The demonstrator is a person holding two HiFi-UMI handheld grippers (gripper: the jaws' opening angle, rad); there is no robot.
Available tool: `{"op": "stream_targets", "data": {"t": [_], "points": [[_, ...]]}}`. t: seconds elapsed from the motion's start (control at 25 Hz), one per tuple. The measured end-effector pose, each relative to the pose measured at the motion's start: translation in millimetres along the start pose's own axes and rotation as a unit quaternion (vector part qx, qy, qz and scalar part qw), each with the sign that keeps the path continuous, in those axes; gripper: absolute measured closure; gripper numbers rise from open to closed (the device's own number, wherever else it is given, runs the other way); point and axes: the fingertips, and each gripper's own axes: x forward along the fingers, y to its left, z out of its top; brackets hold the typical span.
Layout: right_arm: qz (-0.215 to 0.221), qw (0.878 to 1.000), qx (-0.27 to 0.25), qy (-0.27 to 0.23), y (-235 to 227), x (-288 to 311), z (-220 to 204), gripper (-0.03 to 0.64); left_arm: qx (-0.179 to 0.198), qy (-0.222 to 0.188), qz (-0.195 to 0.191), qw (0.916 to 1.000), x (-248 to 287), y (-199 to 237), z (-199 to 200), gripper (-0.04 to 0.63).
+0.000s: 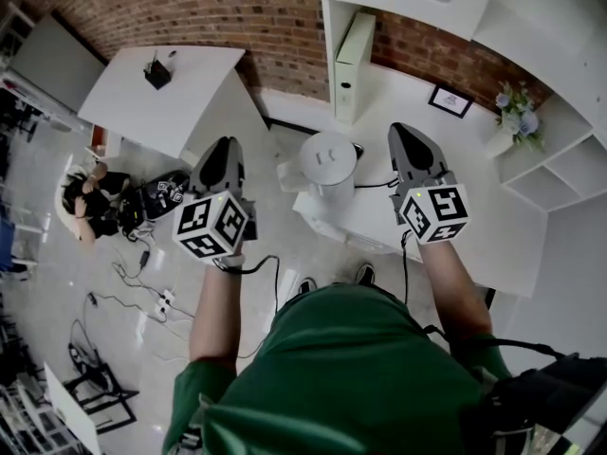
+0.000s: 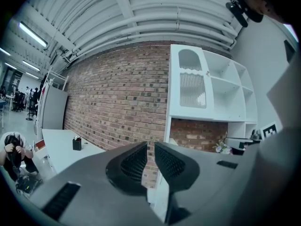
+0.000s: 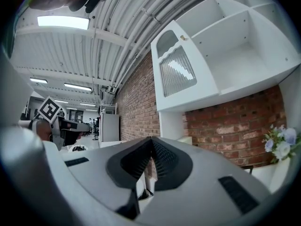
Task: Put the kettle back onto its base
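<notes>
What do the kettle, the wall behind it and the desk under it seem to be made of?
Kettle: white and smooth with a dull sheen, probably plastic, though painted metal is possible.
Wall: red-brown brick, rough, with paler mortar lines between the courses.
Desk: a white, flat, smooth board with no grain showing, likely laminate or painted wood.

Kettle (image 1: 329, 164) stood at the desk's (image 1: 493, 226) left edge; binder (image 1: 354, 55) behind it; frame (image 1: 450, 100) and flowers (image 1: 517, 112) behind-right; left gripper (image 1: 226, 143) left, right gripper (image 1: 403, 129) right.

White kettle (image 1: 329, 164), upright, lid closed, on the corner of the white table (image 1: 484, 159).
</notes>
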Motion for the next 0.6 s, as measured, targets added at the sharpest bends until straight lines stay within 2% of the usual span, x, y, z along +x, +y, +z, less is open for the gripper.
{"op": "stream_targets", "data": {"t": [0.6], "points": [[0.01, 1.0, 0.001, 0.011, 8.2, 11.2, -9.0, 0.595, -0.004, 0.019, 0.009, 0.9998, -3.8, 14.0, -15.8, 0.532]]}}
